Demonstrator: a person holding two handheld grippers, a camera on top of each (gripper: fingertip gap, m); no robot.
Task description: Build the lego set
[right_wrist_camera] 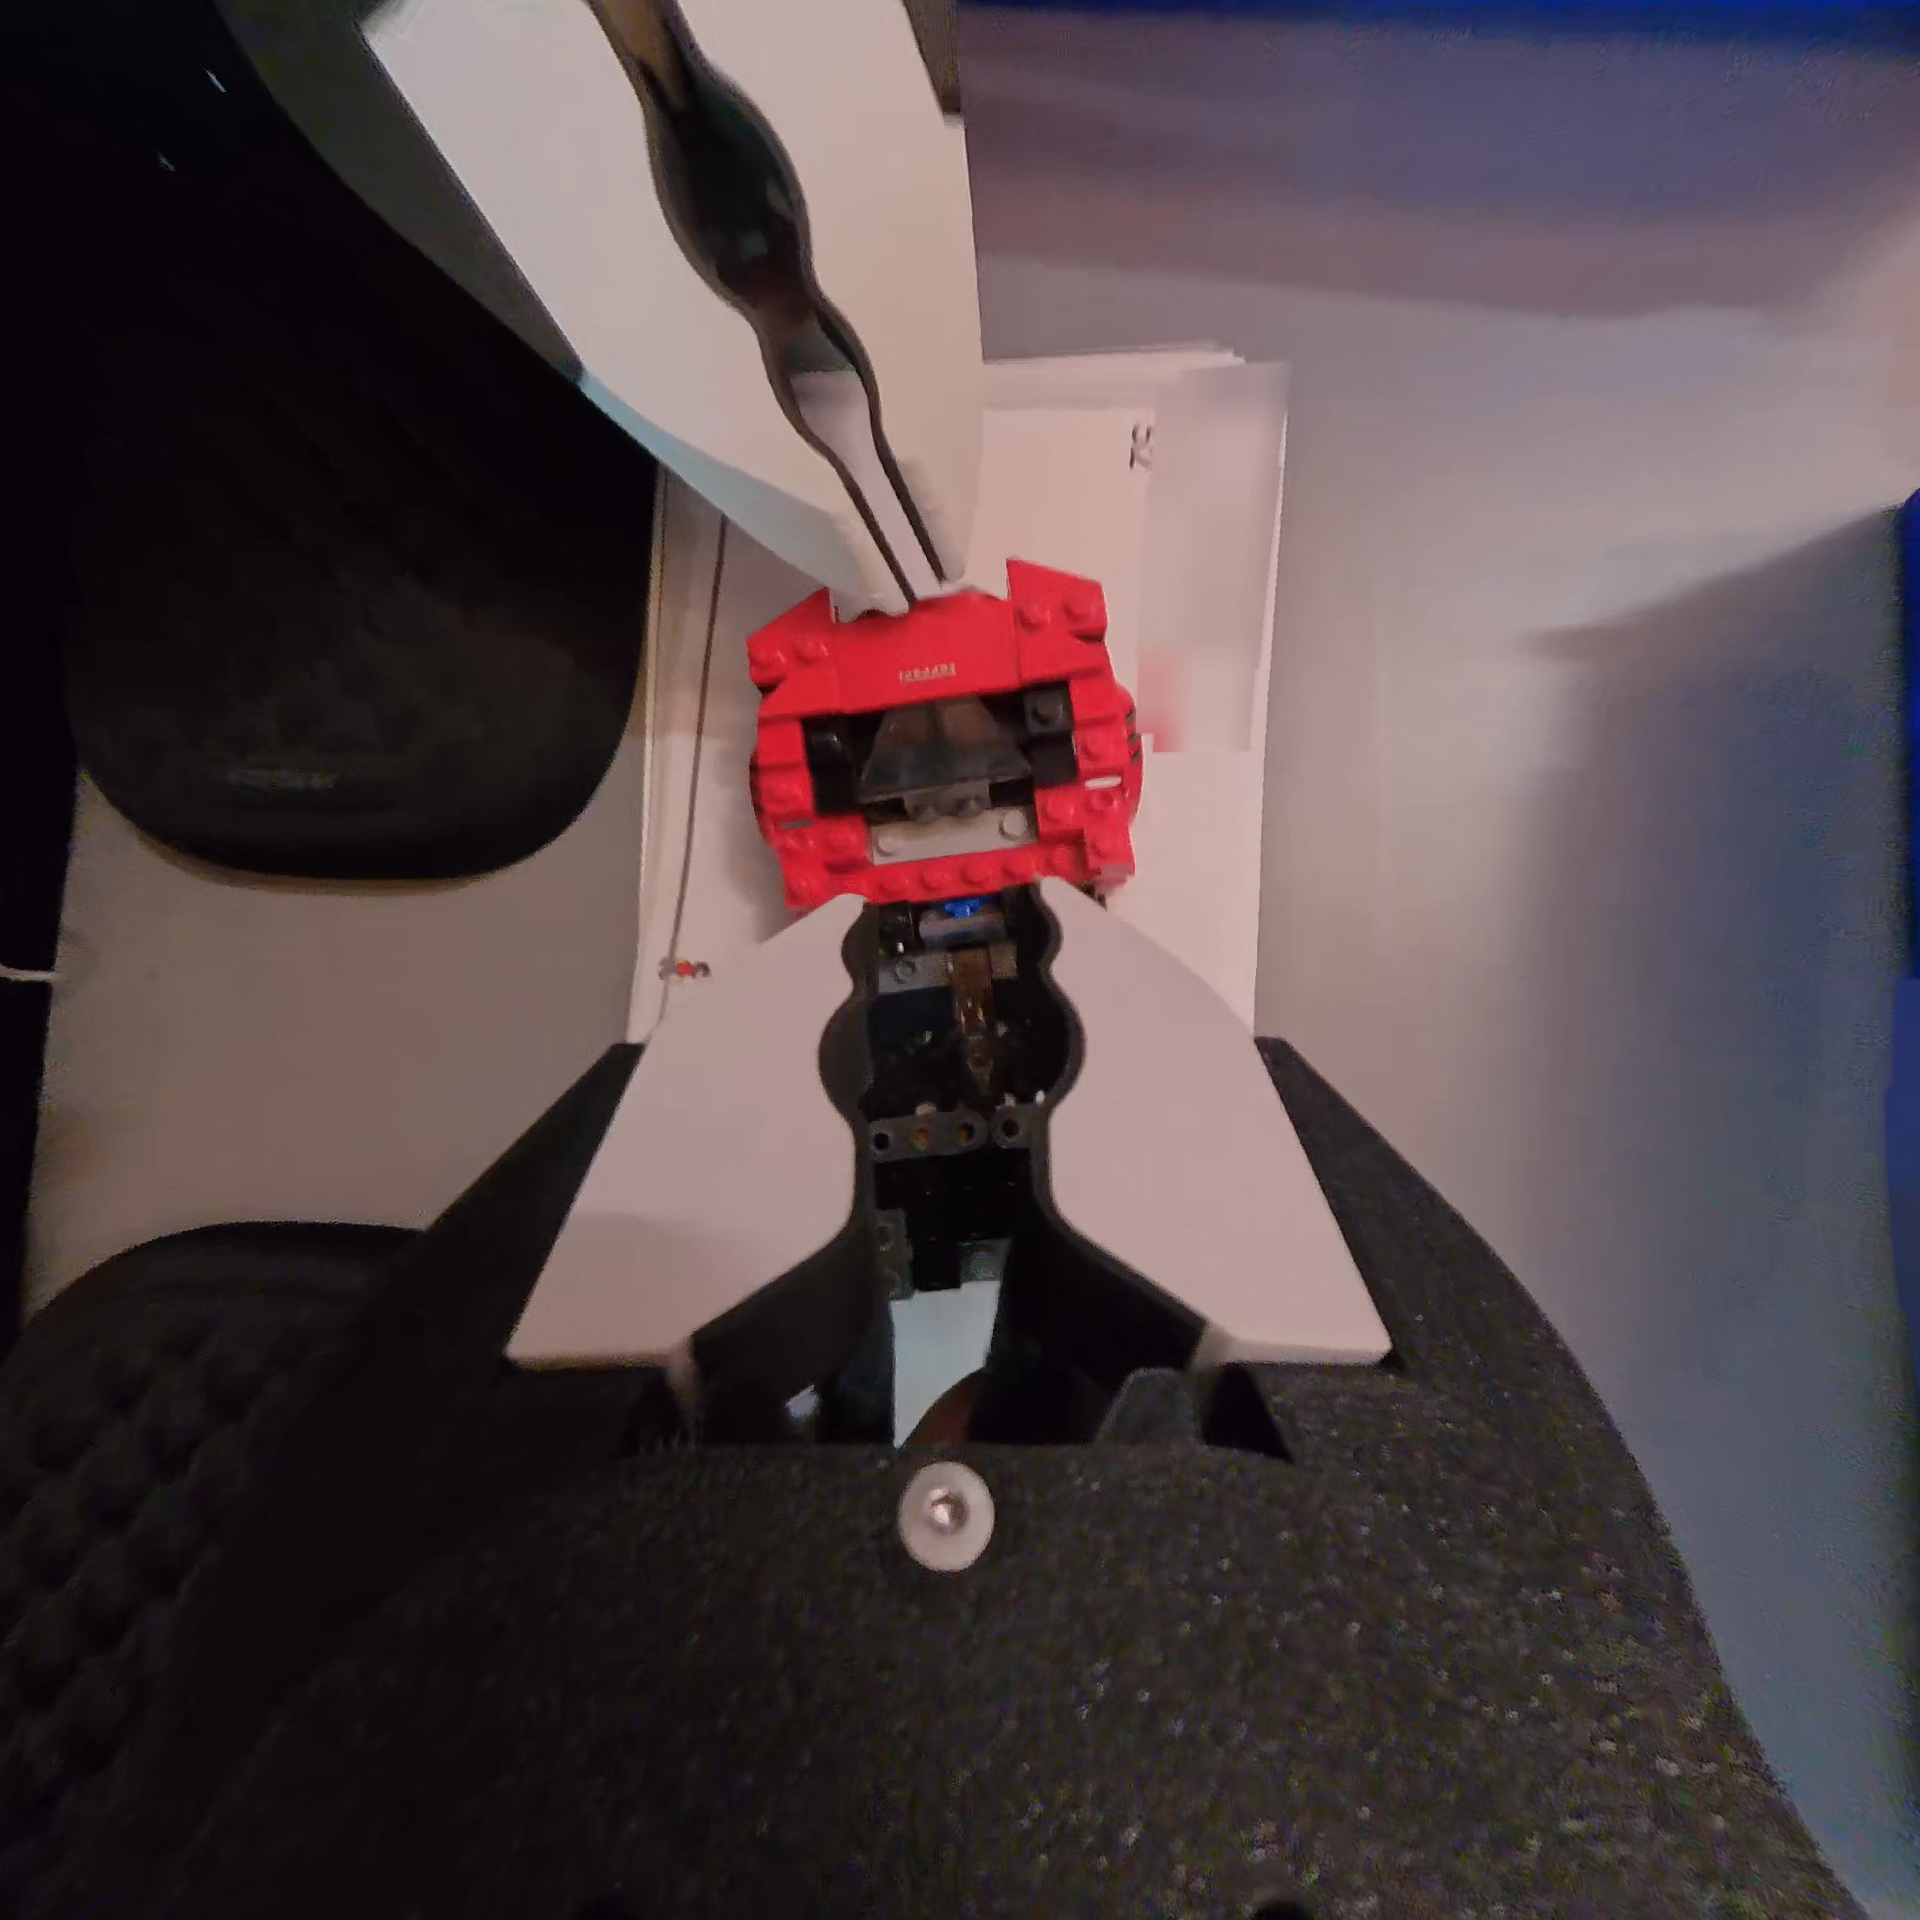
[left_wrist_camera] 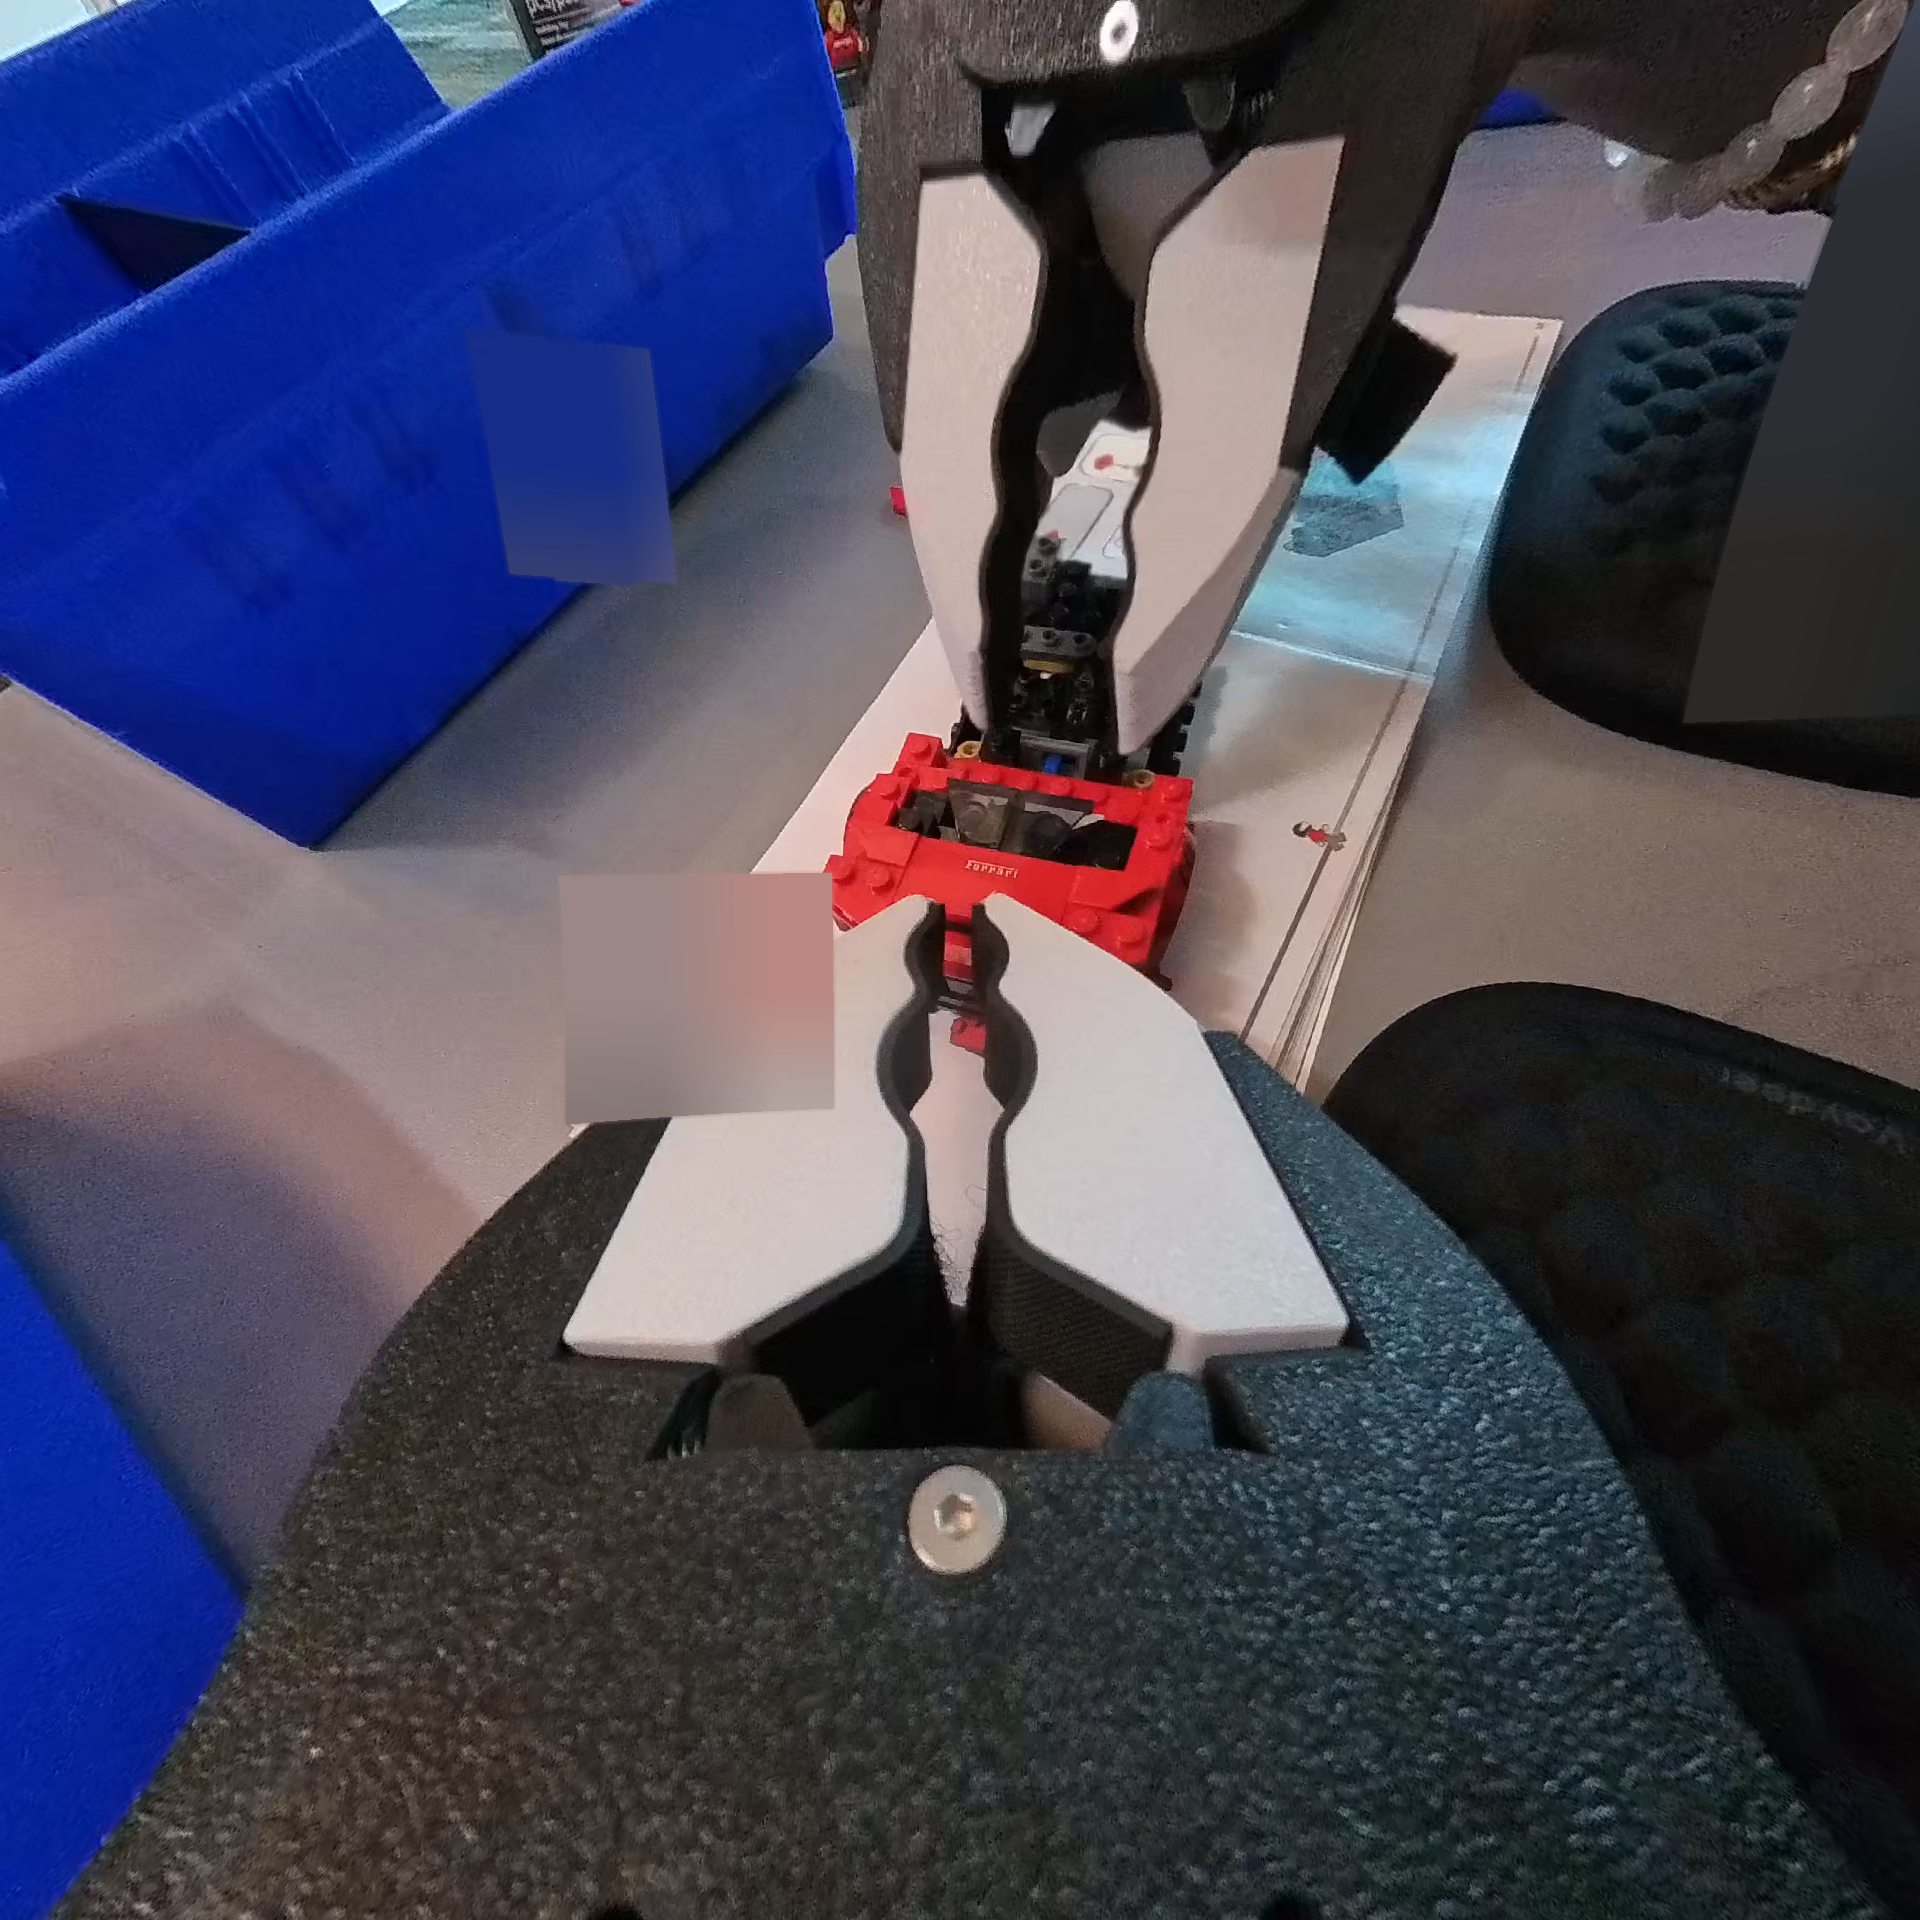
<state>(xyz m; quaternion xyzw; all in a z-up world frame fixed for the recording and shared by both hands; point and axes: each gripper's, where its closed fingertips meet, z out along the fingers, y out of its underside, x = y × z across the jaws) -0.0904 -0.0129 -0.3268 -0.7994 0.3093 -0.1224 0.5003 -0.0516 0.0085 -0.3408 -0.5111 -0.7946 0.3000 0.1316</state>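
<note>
My left claw (left_wrist_camera: 956, 914) and right claw (right_wrist_camera: 940, 914) face each other along the car's (left_wrist_camera: 1013, 852) long axis, one at each end. Car sits on the booklet (left_wrist_camera: 1340, 748) between them. Right claw is clamped across the black chassis (right_wrist_camera: 940, 1049), red body just past its tips. Left claw is nearly together, tips touching the red end; can't tell if it pinches a small red piece. Left is nearer the red end, so I judge it does the pressing.

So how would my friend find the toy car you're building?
Find the white instruction booklet lying on the grey table, beside the blue bins. The lego car sits on it, between both grippers: the only bright red studded thing, with a black middle.
</note>
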